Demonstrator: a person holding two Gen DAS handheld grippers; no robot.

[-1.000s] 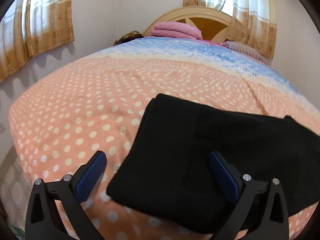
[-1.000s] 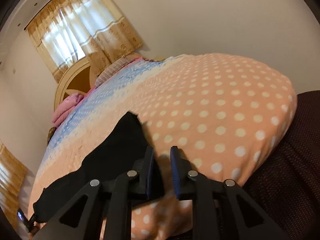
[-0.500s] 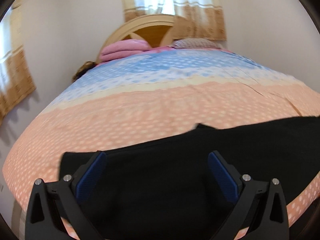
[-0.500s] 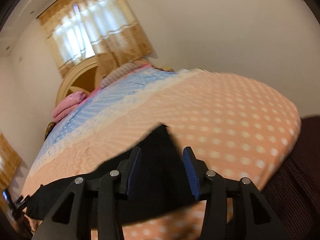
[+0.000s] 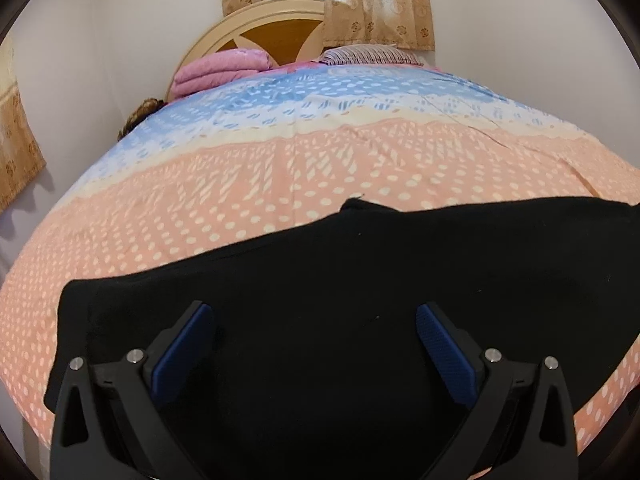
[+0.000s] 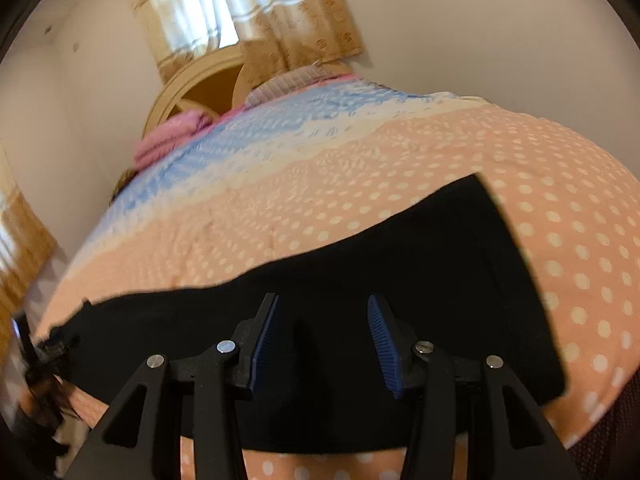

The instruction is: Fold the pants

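Black pants (image 5: 360,272) lie folded in a long flat band across the near part of the bed. My left gripper (image 5: 314,312) hovers over the left half of the band, open wide, with only flat cloth under its blue pads (image 5: 182,350). In the right wrist view the pants (image 6: 400,248) end in a squared edge at the right. Over them hangs my right gripper (image 6: 323,300), its jaws opening with nothing pinched between them. A dark blurred shape at the far left end of the pants (image 6: 44,352) looks like the other gripper.
The bed carries a peach dotted cover (image 5: 200,216) that turns blue toward the headboard (image 5: 264,28). A folded pink blanket (image 5: 224,68) and a striped pillow (image 5: 368,54) lie at the head. Curtains (image 5: 376,4) hang behind. Dark red fabric (image 6: 612,440) sits at the bed's near right corner.
My right gripper has opened from nearly shut and let go of the pants' corner, then shifted over the cloth. My left gripper swung from the pants' left end to above their middle.
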